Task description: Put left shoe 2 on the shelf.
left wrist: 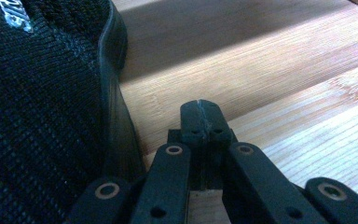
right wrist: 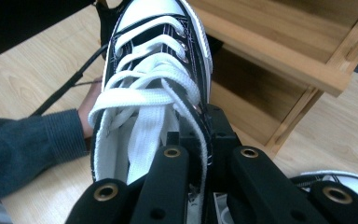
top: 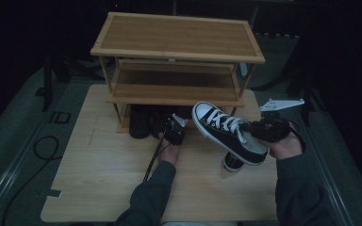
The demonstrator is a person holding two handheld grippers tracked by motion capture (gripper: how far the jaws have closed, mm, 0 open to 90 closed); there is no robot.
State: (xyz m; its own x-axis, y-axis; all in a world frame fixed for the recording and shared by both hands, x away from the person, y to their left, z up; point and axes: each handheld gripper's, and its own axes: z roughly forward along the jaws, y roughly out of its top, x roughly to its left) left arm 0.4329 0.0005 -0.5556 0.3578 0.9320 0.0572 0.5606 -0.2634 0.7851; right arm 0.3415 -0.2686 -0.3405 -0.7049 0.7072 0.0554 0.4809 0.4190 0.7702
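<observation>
Light wood counter [top: 99, 183], bamboo shoe rack [top: 176, 42] at its back, dark room around. Right hand-held gripper [top: 264, 129] clamps a black sneaker [top: 226, 132] aloft. Left hand-held gripper [top: 174, 132] closed, empty, beside dark shoes [top: 141, 123] under the rack.

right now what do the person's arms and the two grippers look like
Both forearms wear dark grey-blue knit sleeves with ribbed cuffs. The left gripper and right gripper are black, each with two flat linkage jaws joined by brass-ringed rivets. A thin black cable trails from the left gripper, and a pale grey three-cornered plate sits on top of the right one.
</observation>
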